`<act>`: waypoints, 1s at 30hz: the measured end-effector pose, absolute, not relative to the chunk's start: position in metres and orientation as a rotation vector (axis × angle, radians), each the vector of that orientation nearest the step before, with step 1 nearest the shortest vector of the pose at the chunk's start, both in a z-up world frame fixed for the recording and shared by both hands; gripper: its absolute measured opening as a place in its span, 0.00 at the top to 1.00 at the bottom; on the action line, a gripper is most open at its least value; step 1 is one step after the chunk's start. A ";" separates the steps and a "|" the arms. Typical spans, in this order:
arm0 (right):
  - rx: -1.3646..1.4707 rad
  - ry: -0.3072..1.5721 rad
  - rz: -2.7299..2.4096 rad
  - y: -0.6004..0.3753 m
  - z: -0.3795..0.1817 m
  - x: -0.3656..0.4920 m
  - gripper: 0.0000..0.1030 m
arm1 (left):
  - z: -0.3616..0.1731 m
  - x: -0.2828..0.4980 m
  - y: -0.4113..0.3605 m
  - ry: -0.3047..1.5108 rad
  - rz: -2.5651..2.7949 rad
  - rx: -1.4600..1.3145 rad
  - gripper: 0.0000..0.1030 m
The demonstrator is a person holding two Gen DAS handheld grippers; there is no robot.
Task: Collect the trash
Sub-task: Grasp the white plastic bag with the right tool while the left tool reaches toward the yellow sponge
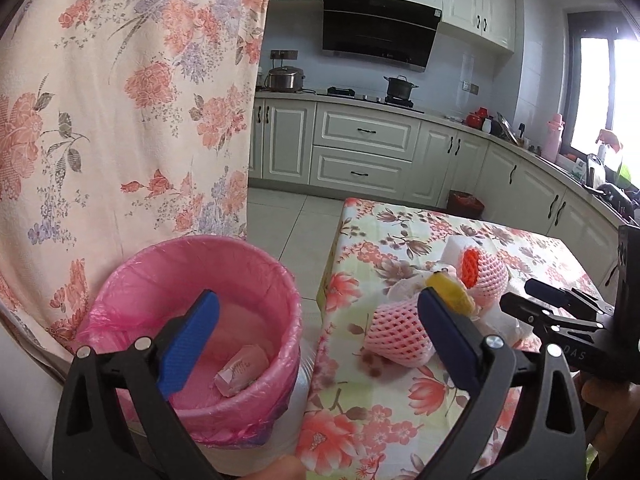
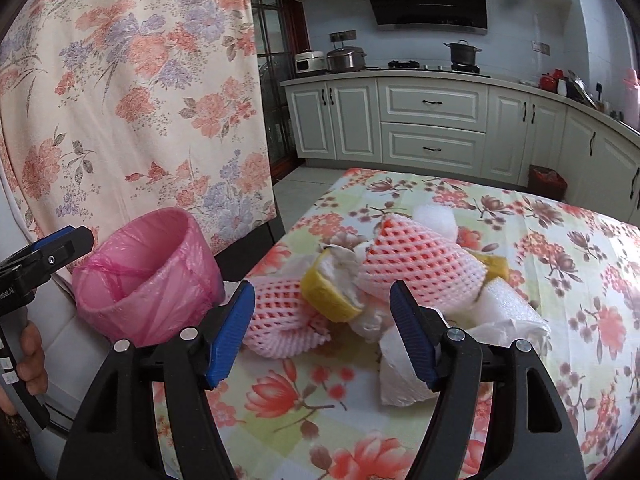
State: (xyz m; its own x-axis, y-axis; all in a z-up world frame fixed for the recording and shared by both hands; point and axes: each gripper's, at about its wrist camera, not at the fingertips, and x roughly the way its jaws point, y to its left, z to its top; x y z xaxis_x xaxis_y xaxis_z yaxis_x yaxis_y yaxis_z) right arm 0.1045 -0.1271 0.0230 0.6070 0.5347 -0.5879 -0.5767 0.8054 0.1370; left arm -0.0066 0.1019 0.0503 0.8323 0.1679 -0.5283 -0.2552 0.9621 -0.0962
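Note:
A bin lined with a pink bag (image 1: 208, 320) (image 2: 144, 276) stands left of the table; a crumpled wrapper (image 1: 242, 370) lies in it. A trash pile lies on the floral tablecloth (image 2: 560, 280): two pink foam fruit nets (image 2: 420, 268) (image 2: 280, 320) (image 1: 400, 332), yellow peel (image 2: 332, 292) (image 1: 448, 292), white foam and crumpled tissue (image 2: 404, 376). My left gripper (image 1: 320, 316) is open and empty, between the bin and the pile. My right gripper (image 2: 322, 308) is open and empty, just before the pile; it also shows in the left wrist view (image 1: 520, 300).
A floral curtain (image 1: 120, 100) hangs behind the bin. Kitchen cabinets (image 1: 360, 148), a stove with a pot (image 1: 400, 88) and a range hood are beyond. A small red-lined bin (image 2: 548, 182) stands on the floor past the table.

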 end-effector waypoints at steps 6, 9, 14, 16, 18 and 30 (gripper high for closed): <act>-0.049 0.687 0.594 -0.152 0.006 0.113 0.34 | 0.044 0.007 0.081 0.569 0.171 -0.162 0.09; -0.041 0.707 0.578 -0.160 -0.003 0.118 0.34 | 0.040 0.013 0.071 0.579 0.141 -0.160 0.09; -0.038 0.739 0.553 -0.167 -0.018 0.126 0.34 | 0.033 0.026 0.059 0.605 0.103 -0.156 0.15; -0.041 0.754 0.549 -0.167 -0.023 0.129 0.34 | 0.030 0.032 0.055 0.617 0.088 -0.161 0.18; -0.044 0.765 0.540 -0.167 -0.029 0.132 0.34 | 0.028 0.037 0.052 0.626 0.069 -0.166 0.22; -0.039 0.828 0.520 -0.166 -0.051 0.150 0.30 | 0.009 0.070 0.031 0.689 -0.010 -0.173 0.31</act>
